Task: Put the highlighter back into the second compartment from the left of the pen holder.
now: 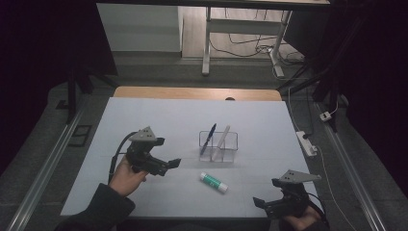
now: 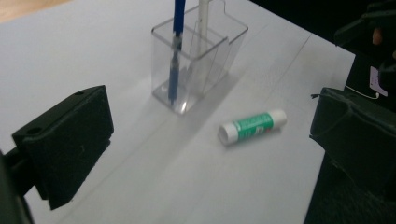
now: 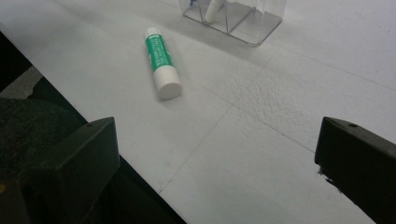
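Note:
A clear plastic holder [image 1: 219, 147] stands mid-table with a blue pen [image 1: 208, 138] and a white pen [image 1: 223, 137] leaning in it. In front of it a green and white glue stick [image 1: 213, 182] lies flat on the white sheet. My left gripper [image 1: 169, 166] is to the left of the holder, pointing right, open and empty. In the left gripper view my left gripper [image 2: 212, 144] faces the holder [image 2: 198, 56] and the glue stick [image 2: 252, 127]. My right gripper [image 1: 263, 204] sits open and empty at the near right corner. In the right gripper view my right gripper [image 3: 219, 161] looks toward the glue stick [image 3: 161, 60].
The white sheet [image 1: 159, 115] covers most of the table, with a wooden strip [image 1: 192, 93] bare at the far edge. A power strip [image 1: 308, 143] and cables lie on the floor to the right. Desk legs [image 1: 207, 48] stand beyond the table.

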### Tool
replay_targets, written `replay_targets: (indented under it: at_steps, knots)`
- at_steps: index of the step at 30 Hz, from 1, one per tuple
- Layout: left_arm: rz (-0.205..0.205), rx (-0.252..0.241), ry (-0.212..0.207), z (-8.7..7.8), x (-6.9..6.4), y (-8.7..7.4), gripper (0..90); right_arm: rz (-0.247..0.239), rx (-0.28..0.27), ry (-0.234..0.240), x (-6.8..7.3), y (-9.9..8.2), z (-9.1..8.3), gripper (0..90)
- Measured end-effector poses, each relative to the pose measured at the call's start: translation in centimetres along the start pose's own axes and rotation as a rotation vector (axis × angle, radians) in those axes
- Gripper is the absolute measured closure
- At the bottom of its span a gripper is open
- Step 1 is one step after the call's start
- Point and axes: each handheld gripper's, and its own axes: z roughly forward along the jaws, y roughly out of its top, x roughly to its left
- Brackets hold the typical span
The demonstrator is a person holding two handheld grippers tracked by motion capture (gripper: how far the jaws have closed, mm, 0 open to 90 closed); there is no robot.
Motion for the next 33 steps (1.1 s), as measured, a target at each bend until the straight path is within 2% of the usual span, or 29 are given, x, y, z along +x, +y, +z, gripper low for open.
replay_targets:
  at_steps: [3, 6, 15, 17, 22, 24, 28, 33]
  knots:
    - [-0.013, 0.015, 0.022, -1.2, -0.1, -1.4, 0.0, -0.001, 0.000, -0.001, 0.0, 0.0, 0.0, 0.0]
    - [-0.044, 0.015, 0.031, -2.4, -0.1, -3.0, 0.0, -0.001, 0.001, -0.002, 0.0, 0.0, 0.0, 0.0]
    - [-0.141, 0.021, 0.092, -6.6, -0.2, -8.2, 0.0, -0.001, -0.001, -0.007, 0.1, 0.0, 0.0, 0.0]
    - [-0.161, 0.027, 0.121, -7.6, -0.2, -9.3, 0.0, -0.001, 0.001, -0.009, 0.1, 0.0, 0.0, 0.0]
    - [-0.207, 0.041, 0.149, -9.1, 0.0, -11.6, 0.0, 0.000, 0.001, -0.010, 0.1, 0.0, 0.0, 0.0]
    - [-0.214, 0.056, 0.167, -9.4, 0.0, -12.2, 0.0, 0.001, 0.002, -0.010, 0.1, 0.0, 0.0, 0.0]
    - [-0.213, 0.068, 0.194, -9.8, -0.2, -12.5, 0.4, -0.003, 0.006, -0.013, 0.1, 0.0, 0.0, 0.0]
    - [-0.233, 0.067, 0.183, -9.8, 0.0, -12.6, 0.8, -0.003, 0.003, -0.012, 0.1, 0.0, 0.0, 0.0]
